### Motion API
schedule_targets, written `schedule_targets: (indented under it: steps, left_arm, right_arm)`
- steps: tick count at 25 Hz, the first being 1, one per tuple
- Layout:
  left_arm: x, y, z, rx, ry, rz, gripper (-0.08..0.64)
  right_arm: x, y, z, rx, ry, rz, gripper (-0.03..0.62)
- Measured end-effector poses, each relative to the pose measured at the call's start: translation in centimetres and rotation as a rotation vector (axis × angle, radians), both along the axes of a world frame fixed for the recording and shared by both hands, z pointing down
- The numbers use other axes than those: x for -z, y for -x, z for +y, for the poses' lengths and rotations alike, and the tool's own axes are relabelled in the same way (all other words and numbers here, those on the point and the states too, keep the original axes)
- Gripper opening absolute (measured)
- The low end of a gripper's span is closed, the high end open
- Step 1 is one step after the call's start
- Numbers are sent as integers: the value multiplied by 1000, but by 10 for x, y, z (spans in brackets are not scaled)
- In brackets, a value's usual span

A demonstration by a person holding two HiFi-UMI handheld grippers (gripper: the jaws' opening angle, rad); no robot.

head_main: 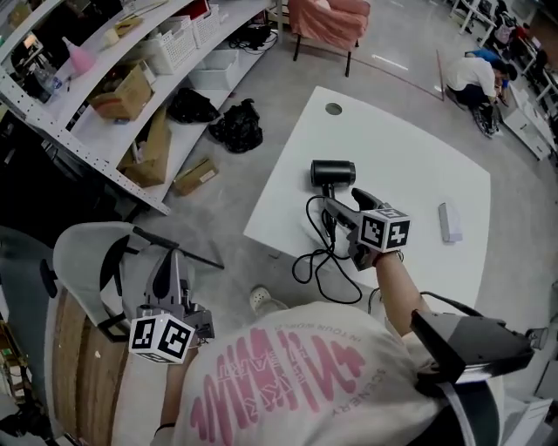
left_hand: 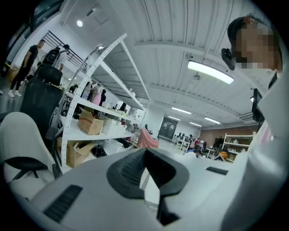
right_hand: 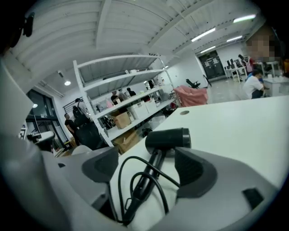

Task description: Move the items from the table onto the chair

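A black hair dryer (head_main: 333,173) lies on the white table (head_main: 410,148), and its cable (head_main: 316,261) loops over the near edge. My right gripper (head_main: 342,209) stands open, with one jaw on either side of the dryer's handle (right_hand: 151,173) and neither pad pressing on it. A small pale bar (head_main: 450,222) rests farther right on the table. My left gripper (head_main: 170,270) is shut and holds nothing; it hovers over the white chair (head_main: 83,253) at the lower left. In the left gripper view the chair (left_hand: 20,135) sits at the left, beside the left gripper (left_hand: 146,167).
White shelving (head_main: 131,96) with cardboard boxes runs along the left, and black bags (head_main: 235,126) lie on the floor beside it. A pink-draped chair (head_main: 327,22) stands at the back. A person (head_main: 475,83) crouches at the far right.
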State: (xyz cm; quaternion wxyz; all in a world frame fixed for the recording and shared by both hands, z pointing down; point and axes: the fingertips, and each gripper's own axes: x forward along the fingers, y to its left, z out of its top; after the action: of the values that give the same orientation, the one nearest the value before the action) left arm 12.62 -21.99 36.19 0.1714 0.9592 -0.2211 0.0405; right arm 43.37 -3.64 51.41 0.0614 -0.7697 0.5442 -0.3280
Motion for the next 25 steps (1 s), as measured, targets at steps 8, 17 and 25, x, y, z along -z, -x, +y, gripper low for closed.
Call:
schedule_targets:
  steps: [8, 17, 25]
  left_arm:
    - [2, -21, -49, -86, 5, -14, 9]
    - [-1, -39, -78, -142, 10, -14, 9]
    - [0, -48, -78, -176, 26, -11, 9]
  right_arm:
    - [-59, -10, -16, -57, 297, 34, 402]
    - [-94, -2, -12, 19, 552, 42, 399]
    - [-88, 4, -11, 4, 594, -45, 234]
